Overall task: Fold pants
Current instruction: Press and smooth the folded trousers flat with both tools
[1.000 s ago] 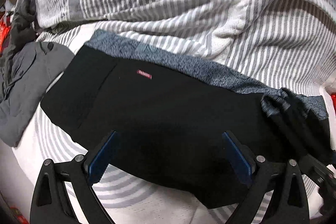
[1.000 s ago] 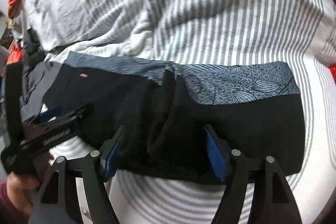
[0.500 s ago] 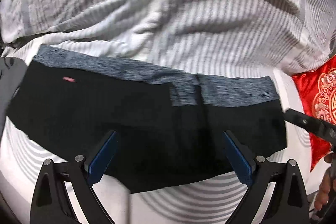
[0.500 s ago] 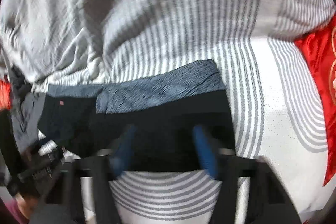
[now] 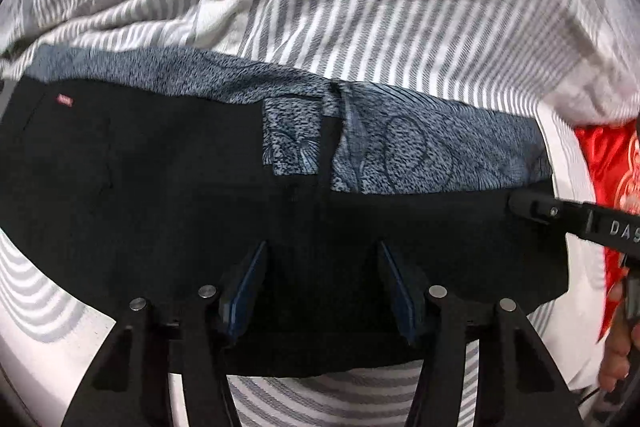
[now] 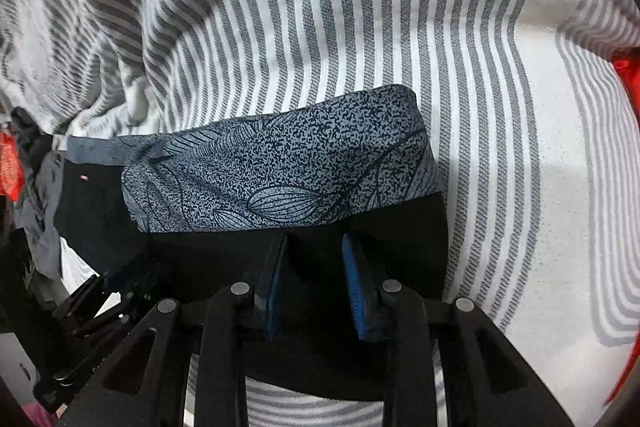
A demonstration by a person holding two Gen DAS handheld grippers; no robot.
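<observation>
**Pants: folded, flat on striped bedding**

Black pants (image 5: 168,195) with a grey-blue speckled panel bearing a dark leaf print along the far edge. Laid flat in a long band running left to right across grey-and-white striped bedding (image 5: 360,27). Small red label near the left end. Printed layer folded over the black at the right end. Near edge straight.

I list: black fabric pants (image 5: 168,195) with a blue-grey speckled leaf-print band (image 6: 288,171); white bed sheet with grey stripes (image 6: 360,7); glossy red cushion (image 5: 600,163).
</observation>
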